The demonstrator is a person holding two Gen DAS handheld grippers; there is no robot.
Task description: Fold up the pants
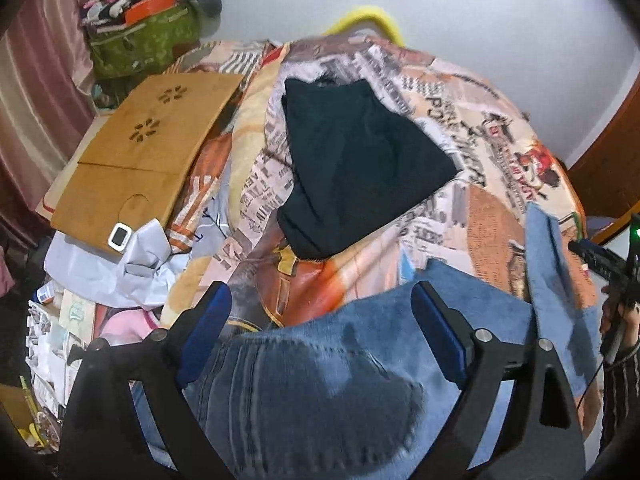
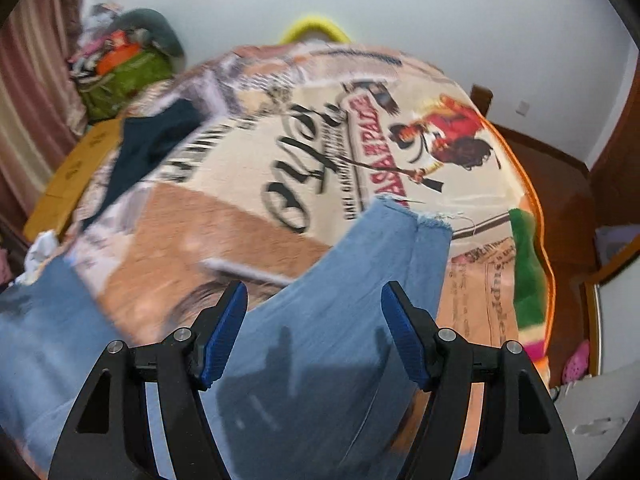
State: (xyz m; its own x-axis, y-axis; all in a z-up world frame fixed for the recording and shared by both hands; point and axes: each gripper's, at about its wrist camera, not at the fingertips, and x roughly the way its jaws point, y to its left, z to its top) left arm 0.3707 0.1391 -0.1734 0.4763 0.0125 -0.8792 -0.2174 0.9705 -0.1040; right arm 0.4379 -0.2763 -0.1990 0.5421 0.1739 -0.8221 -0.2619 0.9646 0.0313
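on blanket (image 2: pixel 248 240) | jeans (image 2: pixel 320 360) flat | left claw (image 1: pixel 322 308), right claw (image 2: pixel 314 304) agape

Jeans (image 1: pixel 320 380) lie near on the blanket (image 1: pixel 460 120); folded garment (image 1: pixel 360 160) farther, left of centre; board (image 1: pixel 148 140) left of it; bag (image 1: pixel 140 44) far left.

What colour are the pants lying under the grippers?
The pants are light blue denim with a frayed hem, seen best from the right wrist camera.
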